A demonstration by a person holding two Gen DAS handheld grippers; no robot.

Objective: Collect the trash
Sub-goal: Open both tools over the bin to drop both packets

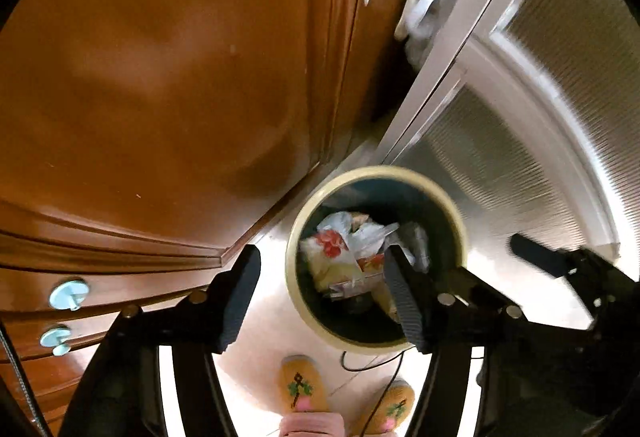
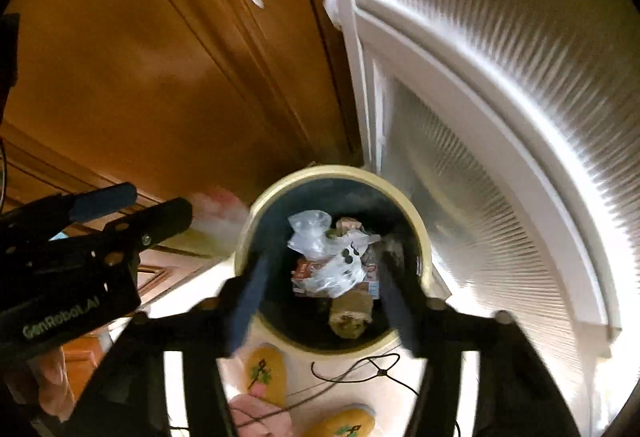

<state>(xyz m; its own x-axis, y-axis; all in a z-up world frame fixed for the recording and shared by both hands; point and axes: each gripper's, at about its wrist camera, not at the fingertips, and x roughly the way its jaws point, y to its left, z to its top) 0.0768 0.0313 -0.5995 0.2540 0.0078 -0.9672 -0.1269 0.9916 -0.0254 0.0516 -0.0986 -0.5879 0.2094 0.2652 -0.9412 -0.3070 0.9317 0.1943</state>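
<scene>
Looking straight down into a round dark bin with a cream rim point(image 1: 294, 237) point(image 2: 424, 237), standing on pale glossy floor point(image 1: 272, 325) in the corner between a brown wooden cabinet point(image 1: 160, 77) point(image 2: 140, 77) and a white-framed door of ribbed glass point(image 1: 500, 157) point(image 2: 500, 117).

Inside the bin: crumpled clear plastic bags point(image 1: 370, 235) point(image 2: 316, 237), printed red-and-white wrappers point(image 1: 332, 243) point(image 2: 306, 271), and a brownish lump point(image 2: 352, 311) near the lower wall (too blurred to identify).

Left gripper point(image 1: 320, 297), black, fingers wide apart, empty; left pad point(image 1: 240, 297) over the floor beside the cabinet, right pad point(image 1: 406, 297) over the bin's mouth. Seen from the right wrist, same gripper off to the left of the bin, near the cabinet point(image 2: 132, 209).

Right gripper point(image 2: 324, 301), fingers also spread wide, nothing between them, straddling the bin opening; both pads point(image 2: 250, 297) motion-blurred. Visible in the left view at the right edge point(image 1: 536, 257).

Below the bin: two yellow embroidered slippers point(image 1: 298, 385) point(image 2: 266, 373), side by side, and a thin black cable point(image 1: 372, 367) point(image 2: 360, 373) looping across the floor. Pale blue round knobs point(image 1: 68, 295) on the cabinet drawers at lower left.
</scene>
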